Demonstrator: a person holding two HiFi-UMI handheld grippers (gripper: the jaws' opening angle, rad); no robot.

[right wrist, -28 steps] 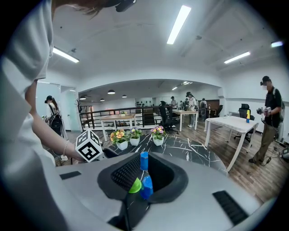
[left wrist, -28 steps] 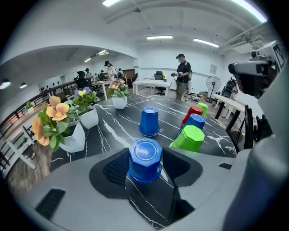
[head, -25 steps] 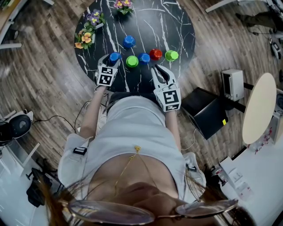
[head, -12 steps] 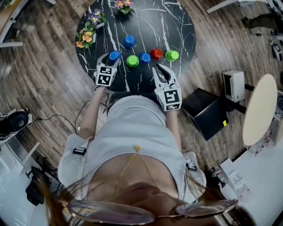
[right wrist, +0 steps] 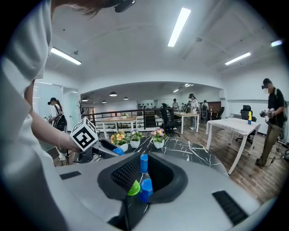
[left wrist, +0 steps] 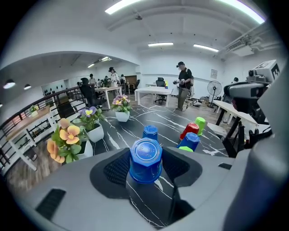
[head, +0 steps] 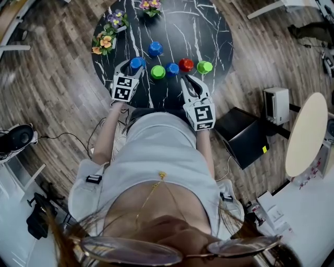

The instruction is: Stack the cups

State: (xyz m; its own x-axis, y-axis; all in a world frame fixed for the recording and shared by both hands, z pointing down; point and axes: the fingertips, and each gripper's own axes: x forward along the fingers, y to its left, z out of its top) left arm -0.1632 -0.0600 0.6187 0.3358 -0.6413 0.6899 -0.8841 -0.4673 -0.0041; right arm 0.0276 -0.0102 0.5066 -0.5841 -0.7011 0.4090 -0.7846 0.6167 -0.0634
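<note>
Several upturned cups stand on the round black marble table (head: 209, 31). My left gripper (head: 134, 64) is shut on a blue cup (head: 137, 63) at the near left; in the left gripper view this blue cup (left wrist: 146, 160) fills the gap between the pads (left wrist: 118, 169). To its right stand a green cup (head: 158, 72), a blue cup (head: 172, 69), a red cup (head: 186, 64) and a green cup (head: 204, 67). Another blue cup (head: 155, 48) sits farther back. My right gripper (head: 189, 79) is shut and holds nothing, near the table's front edge, just short of the row.
Three flower pots stand at the table's far left: orange flowers (head: 104, 43), purple ones (head: 117, 20), pink ones (head: 150, 6). On the wooden floor to the right are a black box (head: 241, 135), a grey box (head: 275, 104) and a pale round tabletop (head: 305, 133).
</note>
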